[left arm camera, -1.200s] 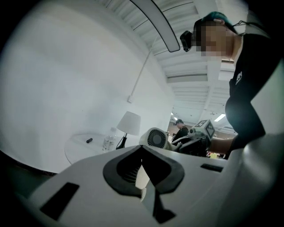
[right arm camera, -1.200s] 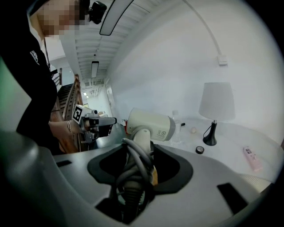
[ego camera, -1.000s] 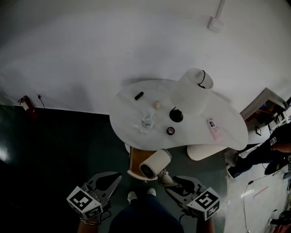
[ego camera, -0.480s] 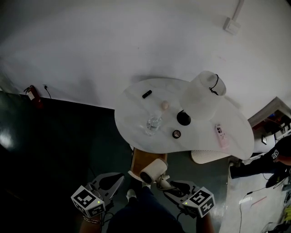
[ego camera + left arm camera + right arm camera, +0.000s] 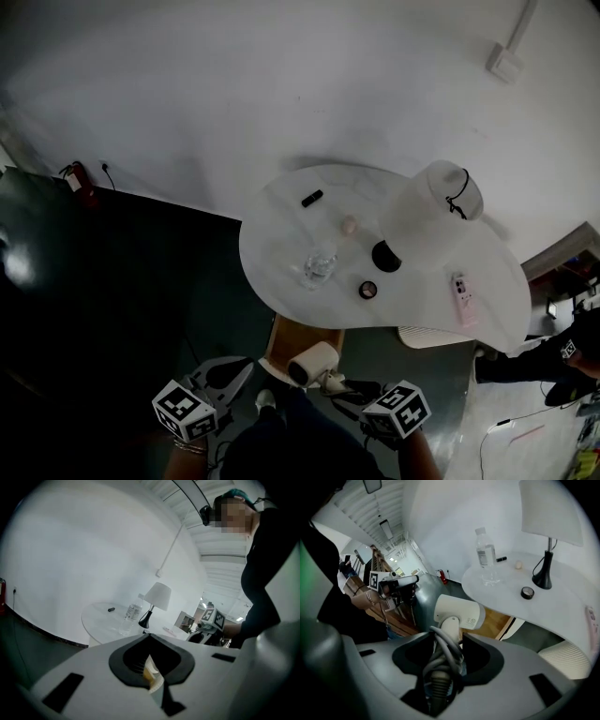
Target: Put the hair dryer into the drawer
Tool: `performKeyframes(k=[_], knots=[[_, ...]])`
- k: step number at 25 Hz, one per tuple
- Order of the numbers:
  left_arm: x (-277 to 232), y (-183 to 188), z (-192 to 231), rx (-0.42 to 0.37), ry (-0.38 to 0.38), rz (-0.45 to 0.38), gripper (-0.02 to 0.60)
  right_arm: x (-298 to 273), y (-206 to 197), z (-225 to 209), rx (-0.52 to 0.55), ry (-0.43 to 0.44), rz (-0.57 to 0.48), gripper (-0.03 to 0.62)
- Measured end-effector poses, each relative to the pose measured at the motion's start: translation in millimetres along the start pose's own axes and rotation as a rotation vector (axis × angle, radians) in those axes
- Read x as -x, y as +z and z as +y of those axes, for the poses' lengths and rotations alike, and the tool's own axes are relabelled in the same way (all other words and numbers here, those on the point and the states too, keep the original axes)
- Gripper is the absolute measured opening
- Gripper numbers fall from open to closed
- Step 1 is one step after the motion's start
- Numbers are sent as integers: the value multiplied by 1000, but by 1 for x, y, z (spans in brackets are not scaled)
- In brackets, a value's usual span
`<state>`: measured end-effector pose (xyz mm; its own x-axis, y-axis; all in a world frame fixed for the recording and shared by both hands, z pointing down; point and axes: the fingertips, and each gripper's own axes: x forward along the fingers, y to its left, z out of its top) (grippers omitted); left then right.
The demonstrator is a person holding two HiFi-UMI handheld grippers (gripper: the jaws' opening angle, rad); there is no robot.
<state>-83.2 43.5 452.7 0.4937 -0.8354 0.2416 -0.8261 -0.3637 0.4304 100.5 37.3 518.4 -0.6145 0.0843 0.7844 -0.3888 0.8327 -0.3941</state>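
My right gripper (image 5: pixel 449 644) pinches the hair dryer (image 5: pixel 458 612) by its handle, cord bundled between the jaws. The dryer hangs at the near edge of the open wooden drawer (image 5: pixel 302 336) under the white table (image 5: pixel 281 225). My left gripper (image 5: pixel 150 637) is pressed together and empty, off beside it.

my right gripper (image 5: pixel 444 644): clamped on the hair dryer (image 5: pixel 461 613) handle and cord
behind it: table (image 5: pixel 567 604) with bottle (image 5: pixel 486 555), lamp (image 5: pixel 548 513)

Left gripper (image 5: pixel 244 368) jaws are together; right gripper (image 5: pixel 332 381) jaws clamp the hair dryer (image 5: pixel 312 361) handle.
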Motion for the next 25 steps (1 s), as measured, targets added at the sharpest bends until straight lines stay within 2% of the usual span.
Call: performKeyframes(k=[8,15,25], knots=[[-26,-12,9,8,18,38,8,-11,-1,-28,-24,24,78,207],[-47,-12,13,23,14,53,8,-18,4,-41,-2,50,124,207],[-52,-20,11,42,59,65,8,-28,-1,-54,-17,72,175,207]])
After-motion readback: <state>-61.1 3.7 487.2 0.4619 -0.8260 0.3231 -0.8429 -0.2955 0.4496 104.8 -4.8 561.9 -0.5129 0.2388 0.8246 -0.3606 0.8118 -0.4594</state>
